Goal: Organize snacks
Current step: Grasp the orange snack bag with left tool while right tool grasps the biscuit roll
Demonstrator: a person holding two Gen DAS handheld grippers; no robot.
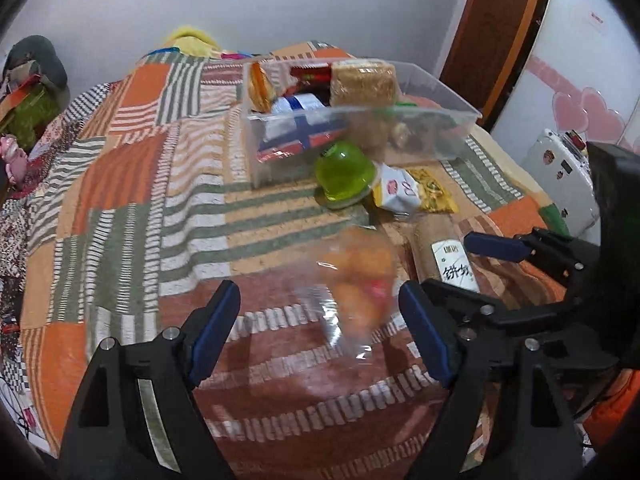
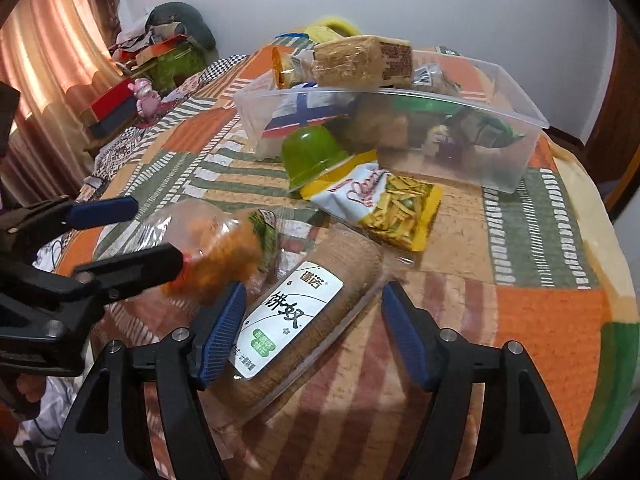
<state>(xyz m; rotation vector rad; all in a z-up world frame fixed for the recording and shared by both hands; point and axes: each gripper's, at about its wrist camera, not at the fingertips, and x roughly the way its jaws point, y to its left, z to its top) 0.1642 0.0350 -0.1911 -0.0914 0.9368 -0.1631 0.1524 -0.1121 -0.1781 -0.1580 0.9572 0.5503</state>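
Note:
A clear plastic bin (image 1: 452, 98) (image 2: 516, 92) holding several snacks stands on a patchwork bedspread. In front of it lie a green jelly cup (image 1: 344, 168) (image 2: 314, 152) and a yellow snack bag (image 1: 416, 192) (image 2: 384, 208). My left gripper (image 1: 320, 316) is open around a clear bag of orange snacks (image 1: 356, 280) (image 2: 216, 248). My right gripper (image 2: 312, 332) is open around a brown biscuit roll with a white label (image 2: 304, 312) (image 1: 444, 256). The left gripper also shows in the right wrist view (image 2: 140, 232), and the right gripper in the left wrist view (image 1: 452, 276).
The bedspread (image 1: 140, 200) (image 2: 540, 312) covers the whole surface. Clutter and a pink toy (image 2: 146, 98) lie at the far left. A door frame (image 1: 500, 32) and a white appliance (image 1: 556, 168) stand to the right.

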